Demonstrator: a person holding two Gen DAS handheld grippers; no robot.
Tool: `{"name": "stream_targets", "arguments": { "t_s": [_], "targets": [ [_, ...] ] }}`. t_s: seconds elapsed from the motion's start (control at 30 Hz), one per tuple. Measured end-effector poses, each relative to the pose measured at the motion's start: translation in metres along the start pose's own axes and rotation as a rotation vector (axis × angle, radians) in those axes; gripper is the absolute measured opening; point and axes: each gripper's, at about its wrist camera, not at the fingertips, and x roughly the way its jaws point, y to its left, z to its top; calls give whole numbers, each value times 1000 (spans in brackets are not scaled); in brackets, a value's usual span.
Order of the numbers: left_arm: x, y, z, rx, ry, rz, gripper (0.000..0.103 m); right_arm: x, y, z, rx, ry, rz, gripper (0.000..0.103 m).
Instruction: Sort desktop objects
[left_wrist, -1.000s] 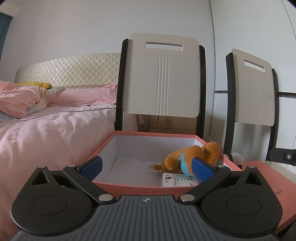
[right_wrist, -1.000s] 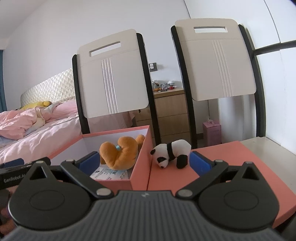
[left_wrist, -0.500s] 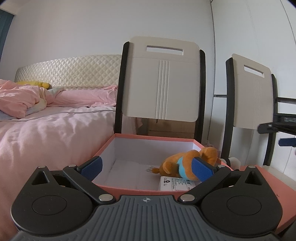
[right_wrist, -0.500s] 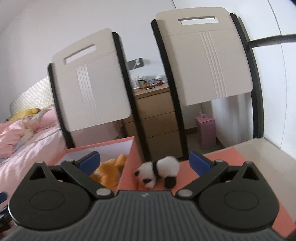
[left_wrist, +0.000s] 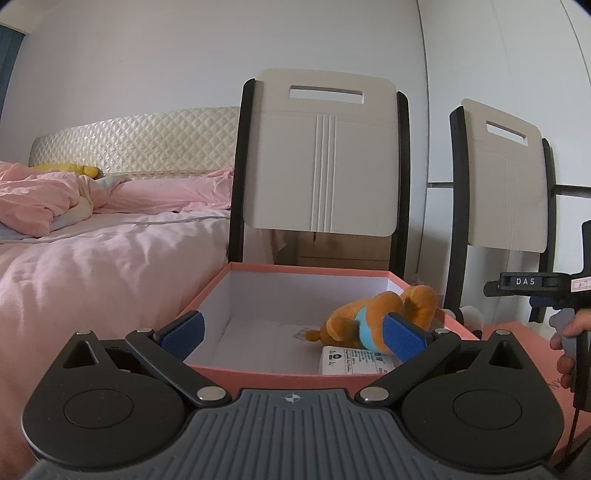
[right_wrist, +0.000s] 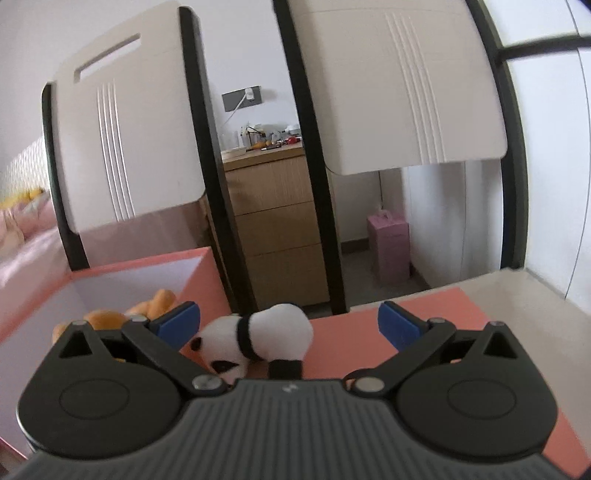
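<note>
Since half a second ago the right gripper (right_wrist: 288, 325) has closed in on the panda plush (right_wrist: 273, 334), which now fills the lower centre of the right wrist view, larger than before. Its blue fingers (right_wrist: 397, 325) are spread wide, one either side of the panda, touching nothing. The panda stands on the salmon lid (right_wrist: 369, 332), just right of the open salmon box (left_wrist: 295, 373).

The left gripper (left_wrist: 293, 330) has barely shifted; its jaws gape wide and empty at the near rim of the box. Inside, at lower right, lie the orange plush (left_wrist: 376, 314) and a white labelled card (left_wrist: 354, 360) whose print is too small to read. At the right edge of the left wrist view the person's hand (left_wrist: 567, 343) has come in, with a black part marked "DAS" (left_wrist: 524, 282).
</note>
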Motion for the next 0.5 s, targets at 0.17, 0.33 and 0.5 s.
{"name": "stream_targets", "arguments": {
  "t_s": [0.17,0.33,0.5],
  "targets": [
    [0,1,0,-7,2,-7,103,4,4,-3,-30,-18,7,103],
    [-1,0,0,-7,3,-13,103,16,7,-2,-14,23,11,103],
    [-1,-2,-1,-1,7,-20,103,32,4,-3,63,68,17,103]
  ]
}}
